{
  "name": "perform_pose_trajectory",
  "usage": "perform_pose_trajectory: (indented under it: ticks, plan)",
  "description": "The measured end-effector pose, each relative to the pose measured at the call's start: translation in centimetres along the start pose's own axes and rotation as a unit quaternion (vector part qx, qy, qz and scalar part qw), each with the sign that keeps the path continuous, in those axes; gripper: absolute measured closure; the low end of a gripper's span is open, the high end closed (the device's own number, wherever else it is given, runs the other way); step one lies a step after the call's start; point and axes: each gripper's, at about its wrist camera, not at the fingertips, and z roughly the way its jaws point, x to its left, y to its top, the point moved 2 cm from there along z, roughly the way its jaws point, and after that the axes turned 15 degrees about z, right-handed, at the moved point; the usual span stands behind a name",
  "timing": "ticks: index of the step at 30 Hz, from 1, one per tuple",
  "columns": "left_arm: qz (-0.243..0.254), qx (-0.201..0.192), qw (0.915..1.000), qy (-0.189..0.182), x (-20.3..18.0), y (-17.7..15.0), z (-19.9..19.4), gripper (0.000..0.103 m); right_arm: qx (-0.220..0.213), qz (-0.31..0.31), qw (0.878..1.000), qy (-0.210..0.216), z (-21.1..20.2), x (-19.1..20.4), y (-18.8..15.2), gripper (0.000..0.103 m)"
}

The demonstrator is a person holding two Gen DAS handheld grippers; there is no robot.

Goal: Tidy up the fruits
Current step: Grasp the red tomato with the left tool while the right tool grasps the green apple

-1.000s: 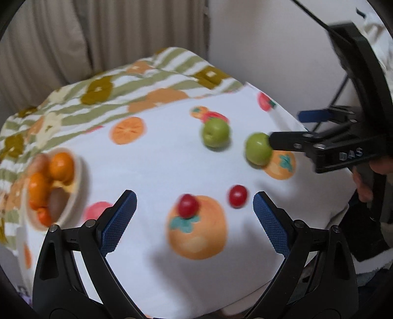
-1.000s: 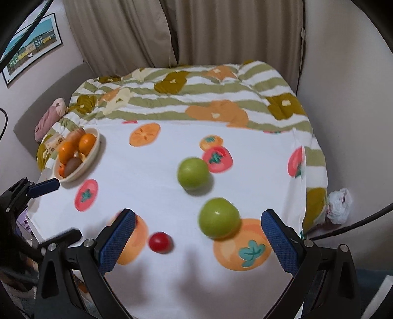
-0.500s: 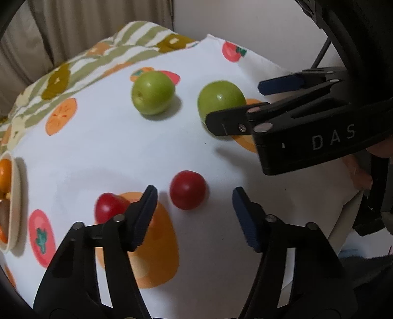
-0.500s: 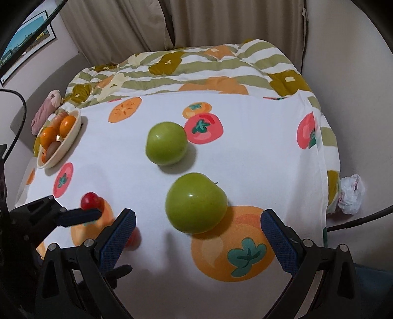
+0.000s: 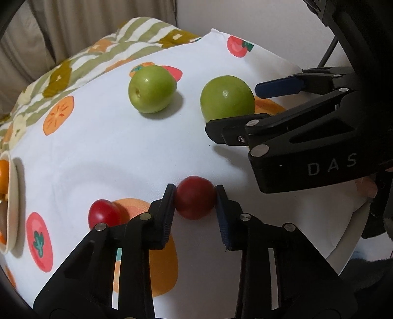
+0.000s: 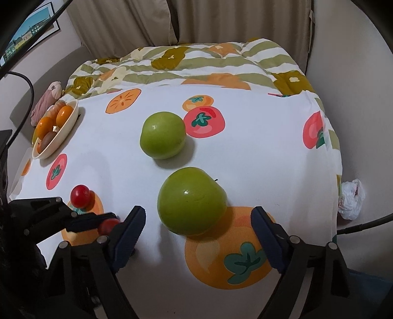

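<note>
Nearest of all, the left gripper [image 5: 195, 202] pinches a dark red plum [image 5: 195, 197] between its blue pads, the fruit resting on the fruit-print tablecloth [image 5: 103, 147]. Just to its left lies a second red plum [image 5: 104, 213], at the edge of a printed orange. To the right, the right gripper [image 6: 197, 227] stands wide, its pads either side of the near green apple [image 6: 192, 201] with a clear gap on both sides; that apple sits on the cloth at the rim of a printed persimmon. Farther back and slightly left rests the far green apple [image 6: 162, 134], apart from the first. At the far left edge of the cloth a cream bowl [image 6: 64, 127] holds oranges [image 6: 64, 115] and a brownish fruit. Beyond the white cloth lies a striped quilt [image 6: 196, 61], with curtains [image 6: 172, 22] behind.
</note>
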Motion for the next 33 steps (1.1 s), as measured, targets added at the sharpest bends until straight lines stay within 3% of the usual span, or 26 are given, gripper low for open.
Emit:
perform_pose_trajectory:
  ticks: [3,21,33]
  plan:
    - [0.001,0.001,1.0000,0.002,0.0,-0.1,-0.1,0.067,0.004,-0.001,1.000,0.004,0.3,0.1,0.0,0.027]
    - [-0.027,0.002,0.9996,0.002,0.9,-0.9,-1.6,0.067,0.000,0.009,1.000,0.001,1.0,0.7,0.6,0.049]
    - [-0.057,-0.017,0.9979,0.025,3.3,-2.6,-5.4,0.067,-0.017,-0.003,1.000,0.015,-0.6,3.2,1.0,0.049]
